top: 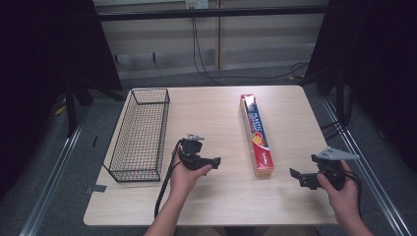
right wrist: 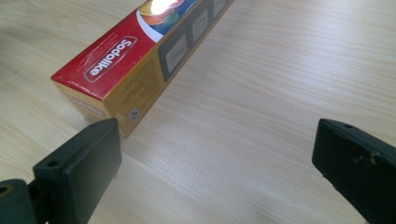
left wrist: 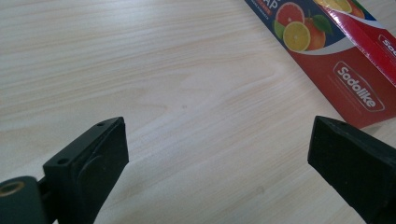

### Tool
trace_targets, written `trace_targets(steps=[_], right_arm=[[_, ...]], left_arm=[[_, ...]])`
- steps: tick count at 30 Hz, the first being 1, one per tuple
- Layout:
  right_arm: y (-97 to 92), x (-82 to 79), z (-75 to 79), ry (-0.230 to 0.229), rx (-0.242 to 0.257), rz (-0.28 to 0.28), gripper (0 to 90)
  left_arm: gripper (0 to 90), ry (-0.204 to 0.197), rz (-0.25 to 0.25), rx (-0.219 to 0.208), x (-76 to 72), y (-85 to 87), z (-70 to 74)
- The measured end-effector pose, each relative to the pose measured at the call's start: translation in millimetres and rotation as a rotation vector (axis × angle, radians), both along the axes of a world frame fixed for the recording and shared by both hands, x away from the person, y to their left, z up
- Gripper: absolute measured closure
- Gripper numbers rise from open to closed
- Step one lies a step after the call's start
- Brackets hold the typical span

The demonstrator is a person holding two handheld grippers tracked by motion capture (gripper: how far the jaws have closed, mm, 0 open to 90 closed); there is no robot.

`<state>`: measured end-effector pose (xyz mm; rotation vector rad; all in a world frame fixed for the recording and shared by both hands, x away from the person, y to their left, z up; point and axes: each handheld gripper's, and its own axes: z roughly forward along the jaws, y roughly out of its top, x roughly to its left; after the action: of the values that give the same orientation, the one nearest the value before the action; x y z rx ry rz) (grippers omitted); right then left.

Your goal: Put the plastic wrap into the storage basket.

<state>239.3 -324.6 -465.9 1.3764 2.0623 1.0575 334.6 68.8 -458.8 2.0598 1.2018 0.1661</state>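
A long red and yellow plastic wrap box lies lengthwise on the wooden table, right of centre. Its near end shows at the top right of the left gripper view and at the upper left of the right gripper view. My left gripper is held in a hand left of the box, jaws open and pointing right, nothing between them. My right gripper is held at the table's front right, jaws open and empty, pointing left toward the box's near end.
A black wire basket stands empty along the table's left side. Black cables trail from both grippers. Dark curtains hang at both sides, and metal rails run on the floor beside the table.
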Motion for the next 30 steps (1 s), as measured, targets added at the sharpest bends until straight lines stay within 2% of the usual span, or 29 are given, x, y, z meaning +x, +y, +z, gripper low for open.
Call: trace_targets(steps=[2, 5, 8, 9, 12, 15, 16, 17, 20, 21, 26, 28, 29, 30], right_arm=[[-0.5, 0.9, 0.0, 0.002, -0.002, -0.007, 1.6], [-0.2, 1.3, 0.3, 0.007, -0.006, -0.012, 1.7], [0.8, 1.0, 0.1, 0.007, -0.002, -0.008, 1.7], [0.8, 0.9, 0.1, 0.008, 0.001, -0.009, 1.7], [0.6, 0.5, 0.0, 0.008, -0.001, -0.013, 1.7], [1.1, 0.1, 0.1, 0.010, -0.007, -0.011, 1.7], [1.2, 0.0, -0.1, 0.010, -0.005, -0.010, 1.7], [1.6, -0.2, -0.4, 0.010, -0.005, -0.010, 1.7], [2.8, -0.7, -0.3, 0.010, -0.002, -0.004, 1.7], [3.0, -0.8, 0.0, 0.008, -0.003, -0.004, 1.7], [1.2, -0.6, 0.8, 0.004, 0.000, -0.007, 1.7], [1.0, -0.7, 0.6, 0.004, 0.002, -0.007, 1.7], [1.0, -1.2, 0.7, 0.009, 0.004, -0.006, 1.7], [1.2, -1.3, 0.6, 0.009, 0.002, -0.005, 1.7]], left_arm=[[5.0, 0.009, 0.007, -0.011, 0.9, -0.8, -1.1], [5.1, 0.011, -0.003, 0.002, 1.5, -1.4, -1.6], [5.2, 0.019, 0.016, -0.035, 5.7, -8.9, -0.2], [5.2, 0.020, 0.011, -0.026, 7.7, -11.9, 0.9], [5.4, 0.028, 0.016, -0.041, 12.2, -21.3, 2.4], [5.4, 0.058, 0.012, -0.064, 25.2, -40.1, 7.5], [5.4, 0.058, 0.012, -0.064, 25.2, -40.1, 7.5], [5.4, 0.051, 0.019, -0.061, 30.6, -50.6, 10.9], [5.4, 0.055, 0.011, -0.057, 38.7, -65.5, 14.4], [5.4, 0.051, 0.008, -0.041, 41.1, -70.8, 15.5], [5.4, 0.053, -0.005, -0.040, 53.0, -98.8, 21.4], [5.4, 0.055, -0.013, -0.037, 55.0, -102.3, 22.4], [5.4, 0.052, -0.016, -0.020, 59.9, -111.0, 25.4], [5.4, 0.054, -0.021, -0.022, 62.5, -116.4, 27.4]])
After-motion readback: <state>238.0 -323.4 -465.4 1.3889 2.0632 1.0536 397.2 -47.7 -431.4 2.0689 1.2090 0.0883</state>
